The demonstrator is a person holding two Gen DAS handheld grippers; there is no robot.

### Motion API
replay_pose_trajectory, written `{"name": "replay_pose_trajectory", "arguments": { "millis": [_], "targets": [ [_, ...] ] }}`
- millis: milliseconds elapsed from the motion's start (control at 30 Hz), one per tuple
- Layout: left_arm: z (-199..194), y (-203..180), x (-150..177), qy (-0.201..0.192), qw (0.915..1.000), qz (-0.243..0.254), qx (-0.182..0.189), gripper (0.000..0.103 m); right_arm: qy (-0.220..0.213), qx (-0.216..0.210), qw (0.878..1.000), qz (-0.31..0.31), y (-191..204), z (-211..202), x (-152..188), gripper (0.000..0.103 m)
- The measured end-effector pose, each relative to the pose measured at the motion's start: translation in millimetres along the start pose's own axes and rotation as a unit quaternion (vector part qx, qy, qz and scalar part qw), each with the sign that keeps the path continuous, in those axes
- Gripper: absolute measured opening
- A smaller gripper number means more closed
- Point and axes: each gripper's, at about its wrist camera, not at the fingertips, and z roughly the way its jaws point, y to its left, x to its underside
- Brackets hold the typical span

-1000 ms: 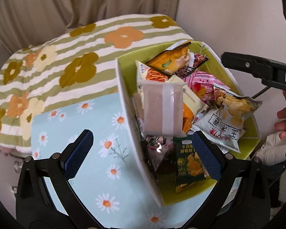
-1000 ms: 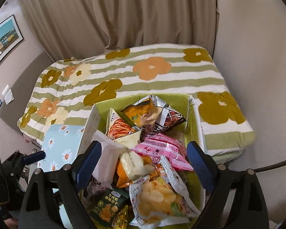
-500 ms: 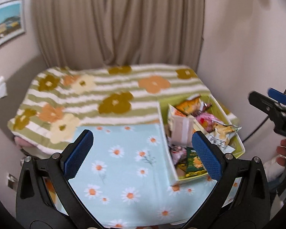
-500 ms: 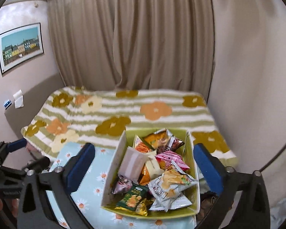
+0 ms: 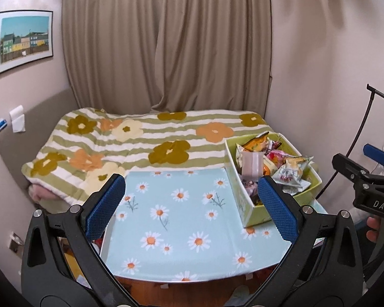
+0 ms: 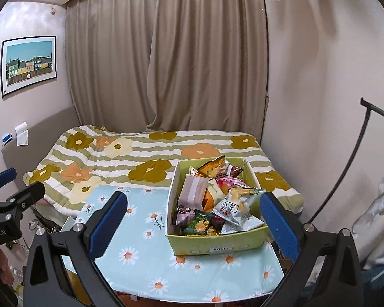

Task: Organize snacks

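Box (image 6: 217, 245) of snacks hugs table's (image 6: 140, 250) right edge; both grippers (image 5: 192, 211) (image 6: 193, 223) spread, empty.

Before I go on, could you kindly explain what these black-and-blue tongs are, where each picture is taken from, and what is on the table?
They are two hand-held grippers, one in each of a person's hands, each with a fisheye camera looking along its blue-padded fingers. One picture comes from the left gripper, the other from the right gripper. Both stand open and hold nothing. On the table's daisy-print cloth sits a green box full of snack packets. Behind lie a flowered quilt and a curtain.
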Motion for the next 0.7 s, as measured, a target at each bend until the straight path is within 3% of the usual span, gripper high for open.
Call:
{"name": "replay_pose_trajectory", "arguments": {
  "millis": [700],
  "targets": [
    [-23, 14, 10, -0.022, 0.9996, 0.001, 0.016, 0.103, -0.015, 0.012, 1.0, 0.017, 17, -21, 8, 0.103]
  ]
}}
